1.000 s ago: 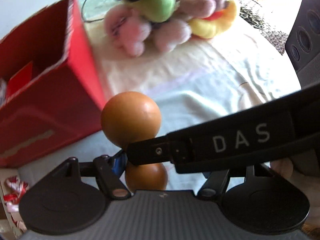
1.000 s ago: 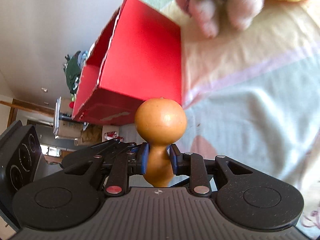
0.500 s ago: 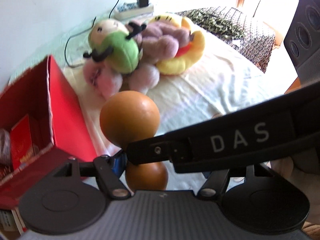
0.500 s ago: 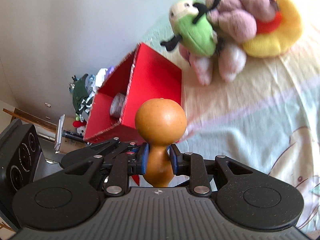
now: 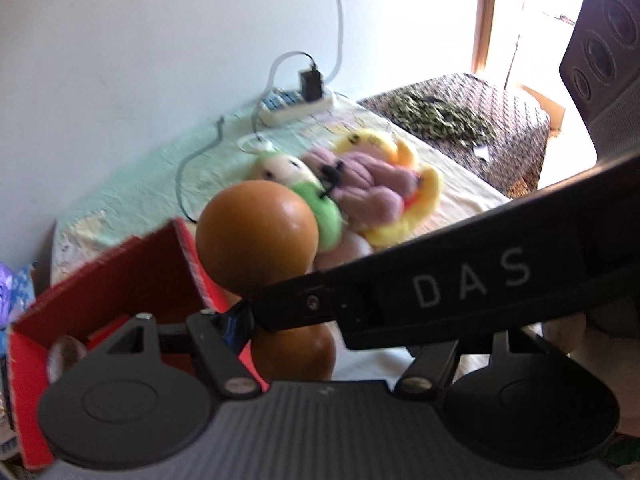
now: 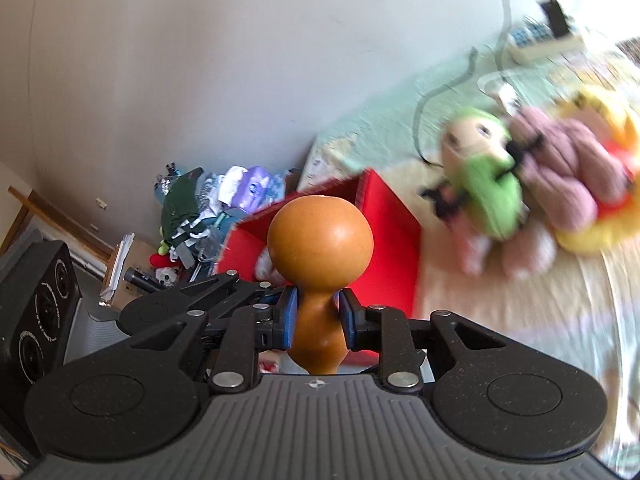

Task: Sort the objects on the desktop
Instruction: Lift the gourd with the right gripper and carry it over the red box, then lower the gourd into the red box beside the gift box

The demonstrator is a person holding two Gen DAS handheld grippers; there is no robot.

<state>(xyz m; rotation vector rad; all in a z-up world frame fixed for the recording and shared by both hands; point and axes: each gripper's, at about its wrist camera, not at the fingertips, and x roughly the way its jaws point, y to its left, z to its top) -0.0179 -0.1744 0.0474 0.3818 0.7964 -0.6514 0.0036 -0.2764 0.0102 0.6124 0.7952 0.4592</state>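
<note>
An orange gourd point(image 5: 256, 236) point(image 6: 320, 236) is held up in the air above the cloth-covered table point(image 5: 132, 188). My right gripper point(image 6: 318, 316) is shut on its narrow neck, blue pads on both sides. In the left wrist view, the right gripper's black body marked DAS crosses the neck. My left gripper point(image 5: 288, 312) also closes on the neck; one blue pad point(image 5: 236, 320) touches it, the other is hidden. An open red box point(image 5: 120, 272) point(image 6: 392, 240) stands just below and behind the gourd.
A heap of plush toys point(image 5: 360, 196) point(image 6: 520, 176) lies on the cloth beyond the box. A power strip point(image 5: 296, 104) with cables sits by the wall. A black speaker point(image 6: 40, 308) and a clutter pile point(image 6: 208, 200) are on the floor at left.
Both grippers have lifted and tilted upward with the gourd; the red box and plush toys have dropped lower in view, and more wall shows. Grip on the gourd is unchanged.
</note>
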